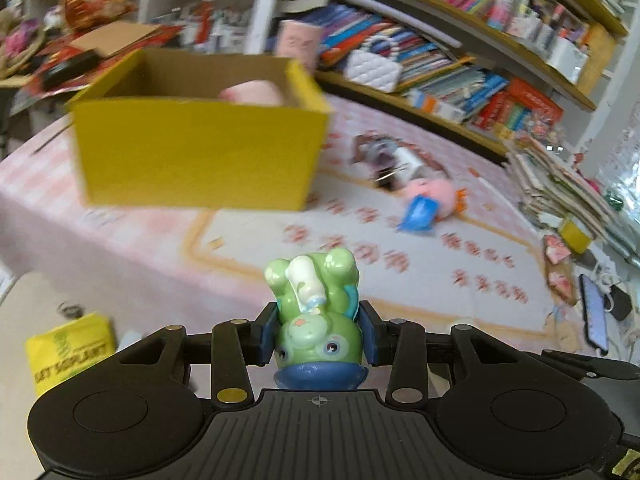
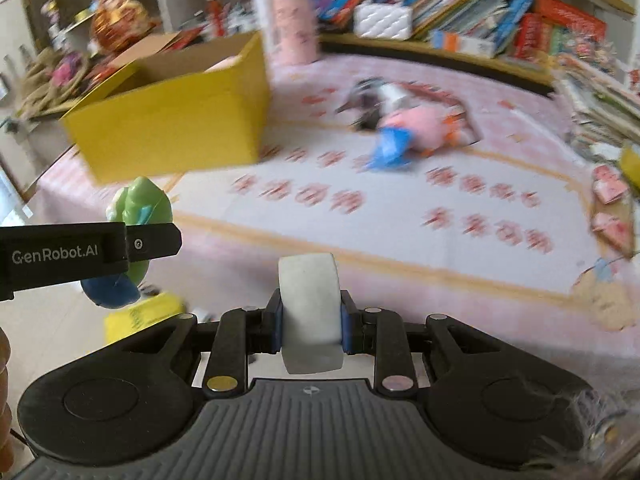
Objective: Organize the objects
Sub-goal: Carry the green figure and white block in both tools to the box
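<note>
Left hand-held gripper (image 1: 318, 334): its fingers are clamping a green cartoon figurine (image 1: 316, 312) by the sides, head toward the camera and feet pointing forward, so the toy is riding upside down and well clear of the worktop (image 1: 120, 240).
Right hand-held gripper (image 2: 311, 320): its fingers are squeezing a white cylindrical object (image 2: 310, 312) across its flat sides; what exactly it is cannot be told.
Yellow cardboard box (image 1: 200, 152): it is sitting open-topped on the worktop's far left part, ahead of both grippers, and is likely serving as the collecting bin.
Inside the box: something pink (image 1: 252, 94) is showing just above the rim, which is suggesting that sorted items are going there.
Why both are held high: both loads are hanging in the air near the worktop's front edge, probably so they can clear the box wall before release.
Left over: a pink plush toy (image 1: 434, 194) with a blue piece (image 1: 418, 214) beside it is lying right of the box, next to a dark blurred item (image 1: 380, 156).
Caution: the figurine's glossy, rounded surface is looking prone to slipping.
</note>
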Tool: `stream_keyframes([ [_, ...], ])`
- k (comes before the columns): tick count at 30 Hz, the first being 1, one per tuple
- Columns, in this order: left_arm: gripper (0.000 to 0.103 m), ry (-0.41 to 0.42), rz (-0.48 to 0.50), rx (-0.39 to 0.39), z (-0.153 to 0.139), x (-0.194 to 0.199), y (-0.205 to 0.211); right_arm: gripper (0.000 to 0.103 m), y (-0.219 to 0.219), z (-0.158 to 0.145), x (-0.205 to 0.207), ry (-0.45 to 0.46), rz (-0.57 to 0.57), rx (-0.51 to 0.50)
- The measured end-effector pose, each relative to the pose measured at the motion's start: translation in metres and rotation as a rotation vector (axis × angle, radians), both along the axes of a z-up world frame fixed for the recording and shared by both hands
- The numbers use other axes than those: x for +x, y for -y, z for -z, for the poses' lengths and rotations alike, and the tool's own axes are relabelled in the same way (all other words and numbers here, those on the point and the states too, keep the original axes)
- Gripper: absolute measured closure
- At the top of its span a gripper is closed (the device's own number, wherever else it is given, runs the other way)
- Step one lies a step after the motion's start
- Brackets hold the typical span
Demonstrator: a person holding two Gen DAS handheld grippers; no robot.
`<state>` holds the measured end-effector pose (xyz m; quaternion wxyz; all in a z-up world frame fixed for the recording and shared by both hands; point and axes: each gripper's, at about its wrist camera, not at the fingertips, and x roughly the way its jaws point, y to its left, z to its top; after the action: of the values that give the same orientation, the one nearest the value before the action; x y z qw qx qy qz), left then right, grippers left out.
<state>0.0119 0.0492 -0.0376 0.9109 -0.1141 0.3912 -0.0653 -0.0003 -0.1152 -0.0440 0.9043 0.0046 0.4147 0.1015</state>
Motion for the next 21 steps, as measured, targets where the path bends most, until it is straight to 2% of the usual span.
stream_keyframes([
  [4, 0.064, -0.014, -0.060, 0.007, 0.000, -0.025, -0.039, 0.079, -0.040, 0.001, -0.017, -0.003, -0.063, 0.014],
  [10, 0.064, 0.038, -0.122, 0.026, -0.013, -0.055, -0.084, 0.079, -0.089, -0.007, -0.036, 0.038, -0.130, 0.029],
  [21, 0.064, 0.148, -0.151, 0.031, -0.039, -0.074, -0.125, 0.079, -0.131, -0.031, -0.041, 0.132, -0.145, 0.014],
])
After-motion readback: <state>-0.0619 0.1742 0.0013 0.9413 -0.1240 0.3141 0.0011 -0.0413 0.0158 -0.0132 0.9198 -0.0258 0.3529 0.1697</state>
